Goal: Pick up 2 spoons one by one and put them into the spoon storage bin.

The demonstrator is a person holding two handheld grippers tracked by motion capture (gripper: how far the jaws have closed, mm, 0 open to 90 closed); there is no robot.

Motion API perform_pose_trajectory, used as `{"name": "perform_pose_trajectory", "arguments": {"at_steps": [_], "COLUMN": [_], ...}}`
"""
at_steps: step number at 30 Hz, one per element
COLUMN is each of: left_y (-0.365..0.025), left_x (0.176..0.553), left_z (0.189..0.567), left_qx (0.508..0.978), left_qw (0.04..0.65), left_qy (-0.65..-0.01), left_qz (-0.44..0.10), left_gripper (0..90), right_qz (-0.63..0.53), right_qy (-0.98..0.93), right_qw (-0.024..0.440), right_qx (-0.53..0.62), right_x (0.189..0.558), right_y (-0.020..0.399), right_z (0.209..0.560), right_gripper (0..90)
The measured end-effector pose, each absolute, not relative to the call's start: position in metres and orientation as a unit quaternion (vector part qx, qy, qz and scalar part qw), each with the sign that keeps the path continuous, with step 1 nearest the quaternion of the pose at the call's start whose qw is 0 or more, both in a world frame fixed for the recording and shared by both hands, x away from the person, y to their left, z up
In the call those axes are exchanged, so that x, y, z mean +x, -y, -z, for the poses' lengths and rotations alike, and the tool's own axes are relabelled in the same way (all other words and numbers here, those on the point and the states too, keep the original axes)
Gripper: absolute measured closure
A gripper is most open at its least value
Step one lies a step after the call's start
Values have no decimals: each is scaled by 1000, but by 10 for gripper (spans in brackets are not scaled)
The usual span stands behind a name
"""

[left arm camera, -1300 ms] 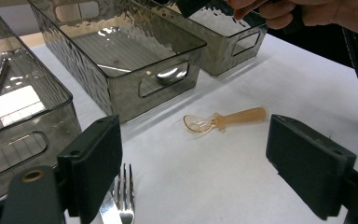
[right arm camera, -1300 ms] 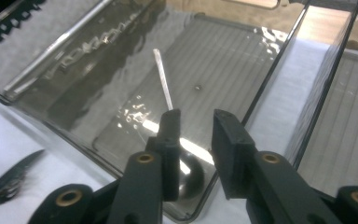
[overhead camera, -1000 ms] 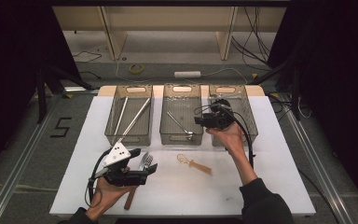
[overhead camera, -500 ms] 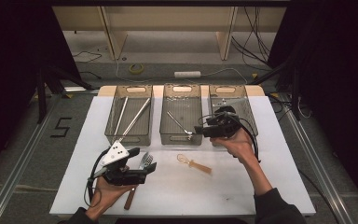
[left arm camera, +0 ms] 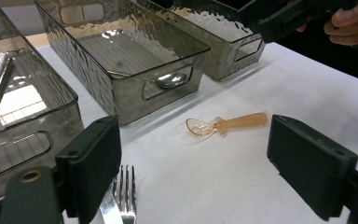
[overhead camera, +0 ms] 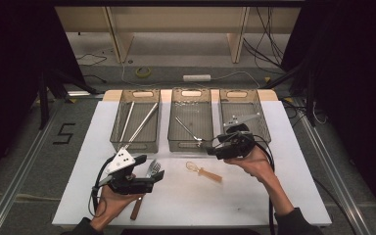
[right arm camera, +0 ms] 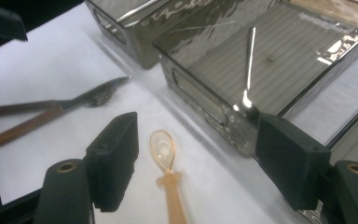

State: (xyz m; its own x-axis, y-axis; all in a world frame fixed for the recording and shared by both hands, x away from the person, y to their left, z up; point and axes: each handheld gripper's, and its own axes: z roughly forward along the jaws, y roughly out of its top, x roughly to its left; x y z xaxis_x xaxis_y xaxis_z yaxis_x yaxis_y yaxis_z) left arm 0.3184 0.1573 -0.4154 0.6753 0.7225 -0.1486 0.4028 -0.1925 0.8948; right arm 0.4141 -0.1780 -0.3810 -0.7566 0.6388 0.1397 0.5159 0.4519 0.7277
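A small orange plastic spoon [overhead camera: 203, 171] lies on the white table [overhead camera: 284, 186] in front of the middle tray [overhead camera: 176, 139]. My right gripper [overhead camera: 211, 149] hovers just right of it, pointing left. In the right gripper view the jaws stand open [right arm camera: 198, 154] and have just been opening, with nothing between them; the orange spoon [right arm camera: 168, 172] lies on the table below the gap. My left gripper [overhead camera: 158, 175] rests open at the front left over a wooden-handled fork [overhead camera: 152, 168]. From the left gripper [left arm camera: 200, 158], the fork [left arm camera: 126, 196] sits by the left jaw and the orange spoon [left arm camera: 223, 125] lies ahead.
Three smoky clear trays stand in a row at the back. The left tray [overhead camera: 120, 142] holds long metal rods, the middle one a metal spoon [overhead camera: 188, 129]; I see nothing in the right tray [overhead camera: 262, 117]. A wooden-handled knife [right arm camera: 56, 109] lies beside the fork.
My right gripper has come from over the right tray toward the near side, down to the front of the middle tray, and its jaws have widened. The left hand has stayed put.
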Motion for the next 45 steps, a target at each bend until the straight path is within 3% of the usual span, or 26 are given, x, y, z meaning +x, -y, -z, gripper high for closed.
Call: {"name": "perform_pose_trajectory", "arguments": {"at_steps": [18, 45], "left_y": [-161, -165], "left_x": [318, 318], "left_z": [414, 414], "left_qx": [746, 737], "left_qw": [530, 536], "left_qy": [-374, -383], "left_qz": [-150, -151], "left_gripper": [166, 164], "right_qz": [-320, -203], "right_qy": [-896, -935], "right_qw": [47, 23], "right_qx": [304, 289], "right_x": [407, 407], "right_y": [166, 152], "right_z": [406, 450], "right_gripper": [298, 559]}}
